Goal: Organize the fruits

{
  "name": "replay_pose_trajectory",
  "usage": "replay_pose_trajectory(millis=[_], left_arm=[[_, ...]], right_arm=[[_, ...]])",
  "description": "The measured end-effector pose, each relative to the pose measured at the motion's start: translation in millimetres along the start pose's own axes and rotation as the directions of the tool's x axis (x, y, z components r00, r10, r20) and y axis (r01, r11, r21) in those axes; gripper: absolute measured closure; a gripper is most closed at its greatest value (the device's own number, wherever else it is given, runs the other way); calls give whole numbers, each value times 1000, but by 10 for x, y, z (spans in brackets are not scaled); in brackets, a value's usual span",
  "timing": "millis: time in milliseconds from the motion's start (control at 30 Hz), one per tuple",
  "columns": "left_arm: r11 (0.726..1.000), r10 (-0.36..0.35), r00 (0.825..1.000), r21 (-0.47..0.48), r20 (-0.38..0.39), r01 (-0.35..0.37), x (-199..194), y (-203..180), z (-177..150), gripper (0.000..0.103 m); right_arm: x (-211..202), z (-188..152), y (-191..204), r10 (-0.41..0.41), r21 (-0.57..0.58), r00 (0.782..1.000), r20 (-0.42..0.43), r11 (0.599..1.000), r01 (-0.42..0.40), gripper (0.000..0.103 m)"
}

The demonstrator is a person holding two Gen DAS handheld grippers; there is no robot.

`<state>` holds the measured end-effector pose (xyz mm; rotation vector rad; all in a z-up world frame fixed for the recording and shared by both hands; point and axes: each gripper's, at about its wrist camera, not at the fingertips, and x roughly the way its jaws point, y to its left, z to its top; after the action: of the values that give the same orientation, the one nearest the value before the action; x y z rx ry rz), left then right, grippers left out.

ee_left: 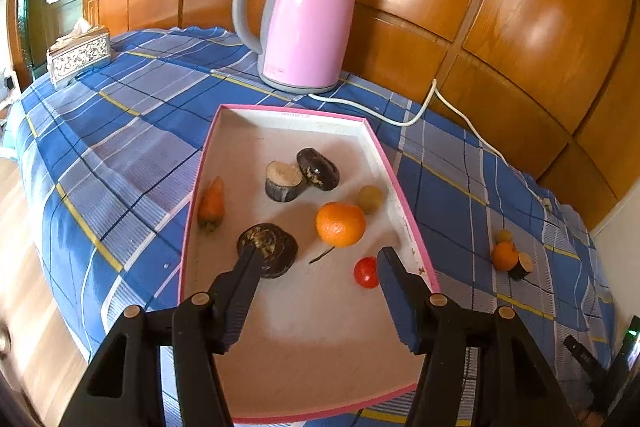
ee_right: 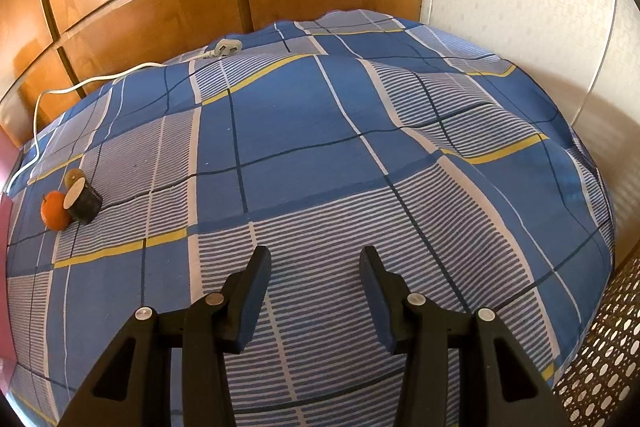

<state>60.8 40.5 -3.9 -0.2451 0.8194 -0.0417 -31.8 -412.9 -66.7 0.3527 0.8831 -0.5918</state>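
My left gripper (ee_left: 320, 255) hovers over the tray (ee_left: 404, 195), fingers apart and empty; next, my right gripper (ee_right: 316, 255) (fingers apart too) should fetch the stray orange (ee_right: 54, 209).

I see a pink-rimmed tray (ee_left: 404, 187) holding an orange (ee_left: 340, 224) near its right wall, a small yellow-green fruit (ee_left: 370, 198) just behind it and a red tomato (ee_left: 366, 272) in front. A carrot (ee_left: 212, 205) lies against the left wall. Three dark cut pieces (ee_left: 302, 174) sit mid-tray. Outside the tray, on the cloth, a second orange (ee_right: 54, 209) touches a dark cut stub (ee_right: 82, 201), with a small yellowish fruit (ee_right: 73, 175) just behind.
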Motion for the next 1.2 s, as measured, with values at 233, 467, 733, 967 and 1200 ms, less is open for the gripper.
replay_pose_trajectory(millis=[233,467,733,967,1200], left_arm=[[999,32,999,-10,12,-32,-77,153,-135,40],[998,60,998,-29,2,-60,-109,291,-281,36],[997,74,997,-32,-12,-74,-102,329,-368,35],[997,76,997,-26,-5,-76,-122,333,-379,33],[996,82,997,-26,-11,-82,-116,360,-396,33]], right_arm=[[5,-3,39,-4,-14,1000,-3,1000,4,56],[13,29,95,5,-31,1000,-5,1000,-5,56],[39,149,384,91,-98,995,-31,991,-94,56],[47,380,835,237,-123,968,-78,962,-245,57],[100,700,1471,339,-161,932,-124,920,-356,57]])
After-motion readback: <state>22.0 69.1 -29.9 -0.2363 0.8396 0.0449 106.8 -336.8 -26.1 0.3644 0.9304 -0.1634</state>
